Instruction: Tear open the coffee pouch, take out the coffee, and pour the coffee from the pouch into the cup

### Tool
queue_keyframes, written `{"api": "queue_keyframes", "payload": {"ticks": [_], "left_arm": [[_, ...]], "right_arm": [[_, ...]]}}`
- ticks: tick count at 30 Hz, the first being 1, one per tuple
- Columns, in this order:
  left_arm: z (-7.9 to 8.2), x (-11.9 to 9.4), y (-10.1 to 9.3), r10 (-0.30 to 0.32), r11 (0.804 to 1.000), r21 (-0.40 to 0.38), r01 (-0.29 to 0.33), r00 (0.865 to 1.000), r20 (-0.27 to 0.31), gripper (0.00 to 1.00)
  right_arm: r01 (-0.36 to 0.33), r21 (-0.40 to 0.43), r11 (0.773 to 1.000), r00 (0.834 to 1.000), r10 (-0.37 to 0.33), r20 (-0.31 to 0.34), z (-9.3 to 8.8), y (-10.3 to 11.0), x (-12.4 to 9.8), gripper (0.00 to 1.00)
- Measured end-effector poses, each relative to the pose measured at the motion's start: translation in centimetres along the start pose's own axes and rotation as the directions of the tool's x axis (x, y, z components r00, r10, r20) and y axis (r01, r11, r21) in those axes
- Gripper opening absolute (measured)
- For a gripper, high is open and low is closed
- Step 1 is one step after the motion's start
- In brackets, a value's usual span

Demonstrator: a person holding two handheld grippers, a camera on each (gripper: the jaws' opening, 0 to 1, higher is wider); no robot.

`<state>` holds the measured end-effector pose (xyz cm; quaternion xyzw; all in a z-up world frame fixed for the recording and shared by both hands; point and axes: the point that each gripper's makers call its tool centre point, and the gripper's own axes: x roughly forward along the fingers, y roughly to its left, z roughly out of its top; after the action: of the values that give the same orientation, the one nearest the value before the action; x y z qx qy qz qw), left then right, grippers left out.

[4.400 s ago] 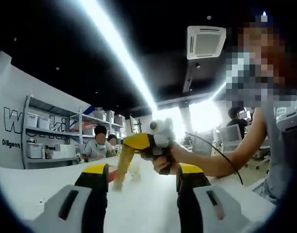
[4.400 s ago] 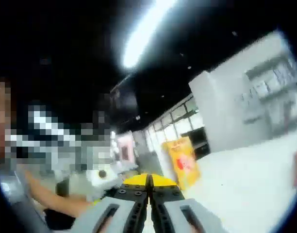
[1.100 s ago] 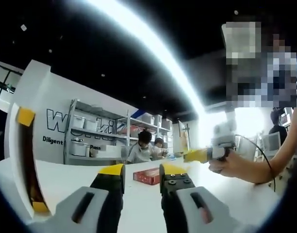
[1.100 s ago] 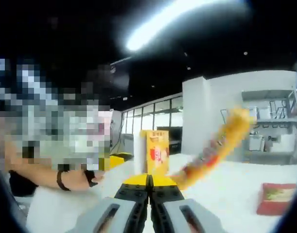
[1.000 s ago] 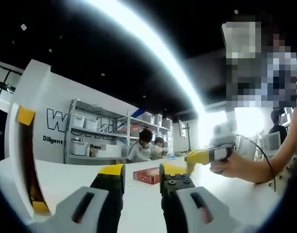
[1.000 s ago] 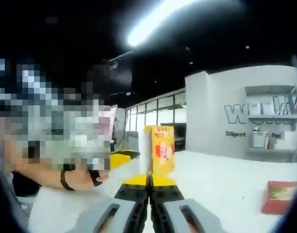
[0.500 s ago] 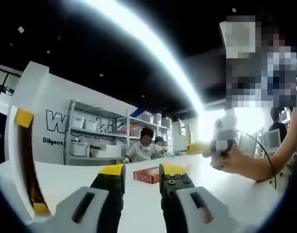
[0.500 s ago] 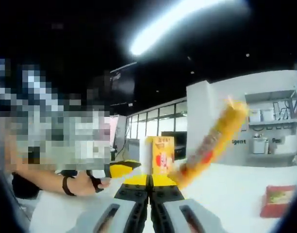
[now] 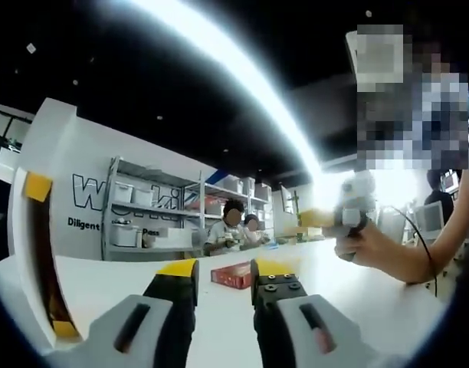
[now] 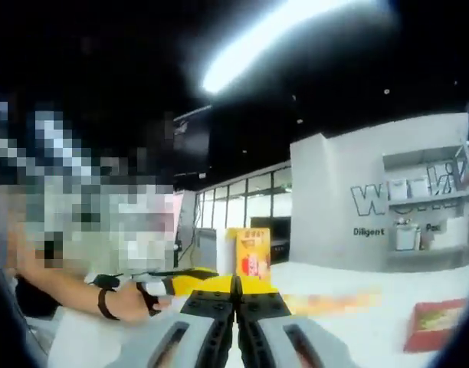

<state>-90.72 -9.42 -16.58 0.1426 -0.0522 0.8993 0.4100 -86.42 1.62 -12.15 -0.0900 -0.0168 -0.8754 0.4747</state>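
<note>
The right gripper (image 10: 236,300) has its jaws pressed together on a blurred coffee stick (image 10: 334,301) stretching sideways to its right above the white bench (image 10: 357,326), while the left gripper (image 9: 223,285), jaws slightly spread, holds nothing.

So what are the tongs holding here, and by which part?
Right tongs, shut, pinch a motion-blurred yellow-orange coffee pouch by its near end; the rest sticks out sideways. Left tongs are open, holding nothing.
</note>
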Motion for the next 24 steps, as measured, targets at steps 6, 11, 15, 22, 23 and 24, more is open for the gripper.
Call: {"api": "queue_keyframes", "payload": {"ticks": [6,11,15,22,23,24], "left_arm": [[-0.3,0.1,0.1,0.001,1.0,-0.002,-0.001,1.0,-0.007,0.29],[0.0,0.0,0.0,0.0,1.0,-0.002,0.0,1.0,0.001,0.29],[-0.3,0.0,-0.2,-0.001,1.0,-0.006,0.001,1.0,-0.006,0.29],[-0.1,-0.1,-0.1,0.001,1.0,-0.014,-0.001,1.0,0.001,0.29],[-0.2,-0.1,-0.1,0.002,1.0,-0.014,-0.002,1.0,-0.002,0.29],[-0.2,-0.1,-0.1,0.002,1.0,-0.013,-0.002,1.0,-0.004,0.29]], "right_arm": [[-0.014,0.017,1.0,0.996,0.016,-0.082,-2.6,0.1,1.0,0.0],[0.017,0.057,0.998,0.996,-0.011,-0.092,-3.7,-1.2,1.1,0.0],[-0.003,0.03,1.0,0.997,0.005,-0.082,-2.7,-0.2,0.9,0.0],[-0.016,0.042,0.999,0.989,0.022,-0.149,-5.9,0.5,2.1,0.0],[-0.022,0.043,0.999,0.989,0.028,-0.143,-5.4,0.9,2.0,0.0],[-0.03,0.023,0.999,0.991,0.033,-0.128,-4.4,1.3,1.9,0.0]]}}
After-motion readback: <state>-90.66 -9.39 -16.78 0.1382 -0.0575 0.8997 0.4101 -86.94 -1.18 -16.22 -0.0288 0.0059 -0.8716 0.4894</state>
